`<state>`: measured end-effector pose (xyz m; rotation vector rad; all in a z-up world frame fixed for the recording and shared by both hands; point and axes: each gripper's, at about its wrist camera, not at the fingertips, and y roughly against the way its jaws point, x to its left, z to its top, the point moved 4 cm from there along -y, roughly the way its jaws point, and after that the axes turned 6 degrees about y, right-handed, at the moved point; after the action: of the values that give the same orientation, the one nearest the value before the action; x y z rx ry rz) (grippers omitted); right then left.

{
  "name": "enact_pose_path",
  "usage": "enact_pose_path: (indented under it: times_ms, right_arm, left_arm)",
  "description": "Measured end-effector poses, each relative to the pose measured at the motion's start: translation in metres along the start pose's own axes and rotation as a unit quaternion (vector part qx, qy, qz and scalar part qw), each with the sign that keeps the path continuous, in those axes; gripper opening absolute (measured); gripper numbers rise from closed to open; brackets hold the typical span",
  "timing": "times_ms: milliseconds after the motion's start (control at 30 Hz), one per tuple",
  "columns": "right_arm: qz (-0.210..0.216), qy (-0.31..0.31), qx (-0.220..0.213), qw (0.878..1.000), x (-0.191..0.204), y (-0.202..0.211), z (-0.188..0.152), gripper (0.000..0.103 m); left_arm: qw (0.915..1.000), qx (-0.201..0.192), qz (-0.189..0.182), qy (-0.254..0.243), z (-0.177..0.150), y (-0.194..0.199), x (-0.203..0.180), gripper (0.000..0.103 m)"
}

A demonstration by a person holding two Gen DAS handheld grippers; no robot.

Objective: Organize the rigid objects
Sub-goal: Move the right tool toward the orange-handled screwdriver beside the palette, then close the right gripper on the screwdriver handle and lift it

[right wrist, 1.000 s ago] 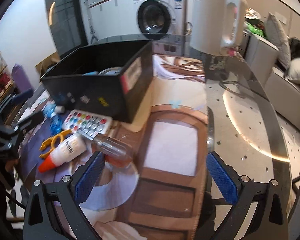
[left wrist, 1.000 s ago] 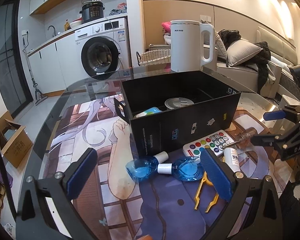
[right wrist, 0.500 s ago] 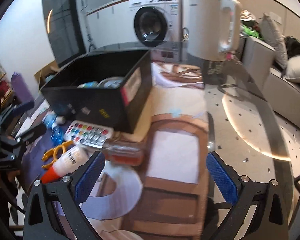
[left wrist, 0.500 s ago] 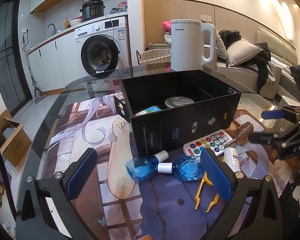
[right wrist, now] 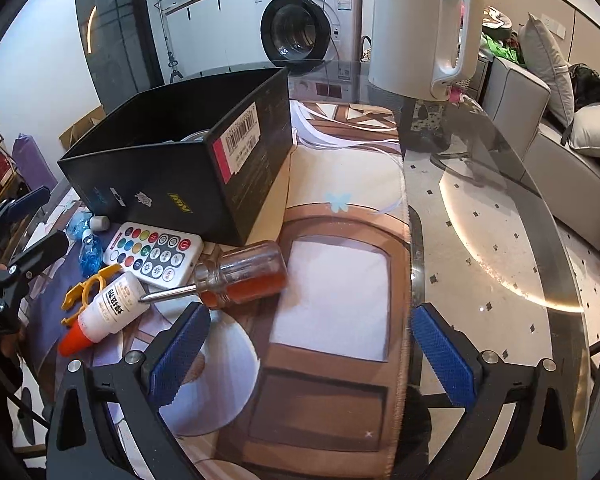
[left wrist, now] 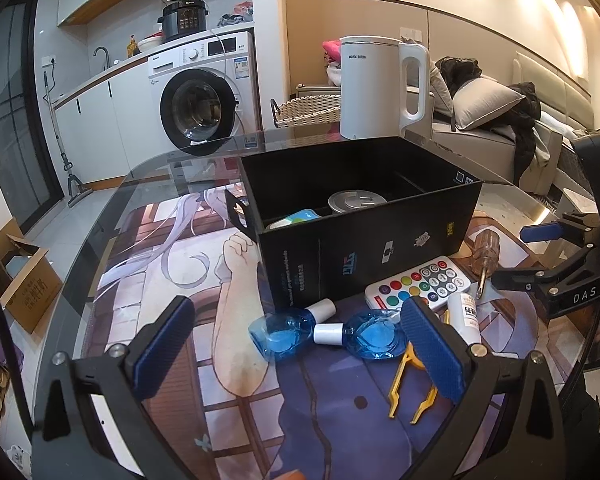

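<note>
Both grippers hang over the mat with nothing in them. Our left gripper [left wrist: 300, 344] stands spread wide above the two blue bottles [left wrist: 328, 332]; our right gripper [right wrist: 312, 348] is equally spread, just short of the screwdriver [right wrist: 236, 276].

The loose items lie clustered on the printed mat in front of the black box [left wrist: 364, 216]: remote [right wrist: 154, 250] against the box wall, screwdriver beside it with its shaft pointing at the glue bottle [right wrist: 108, 308], yellow clip [left wrist: 414, 380] partly under the glue bottle. The box already holds a round metal lid and a small pale object — too hidden to name.

Handling, as we judge it:
- Screwdriver: stiff, moderately weighted toward the clear amber handle. That handle looks smooth and round, so it may roll or slip; we would take it across the middle of the handle, not the thin shaft.
- Remote: light, flat, rigid — hard to get fingers under while it lies flush; grip across its narrow width by the long edges.
- Blue bottles: hard, glossy, rounded; likely to squirt out of the pads. Take them across the body near the white cap.
- Glue bottle: light plastic, may give slightly; hold mid-body.
- Clip: thin, springy, light.
</note>
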<state>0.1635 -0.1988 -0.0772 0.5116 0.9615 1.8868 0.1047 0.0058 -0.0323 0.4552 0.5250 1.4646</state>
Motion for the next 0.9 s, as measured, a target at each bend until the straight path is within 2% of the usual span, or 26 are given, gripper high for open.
enact_pose_path:
  times_ms: [267, 833, 900]
  right_arm:
    - [0.048, 0.068, -0.003, 0.997, 0.035, 0.001, 0.001, 0.103]
    - [0.048, 0.078, -0.004, 0.996, 0.047, -0.009, 0.014, 0.102]
    - [0.044, 0.083, -0.01, 0.996, 0.049, -0.007, 0.014, 0.09]
  left_arm:
    - [1.0, 0.001, 0.0, -0.003, 0.0, 0.001, 0.0, 0.103]
    - [0.9999, 0.008, -0.002, -0.007, -0.003, 0.0, -0.003, 0.103]
    - [0.9999, 0.008, -0.002, -0.008, -0.003, 0.0, -0.003, 0.103]
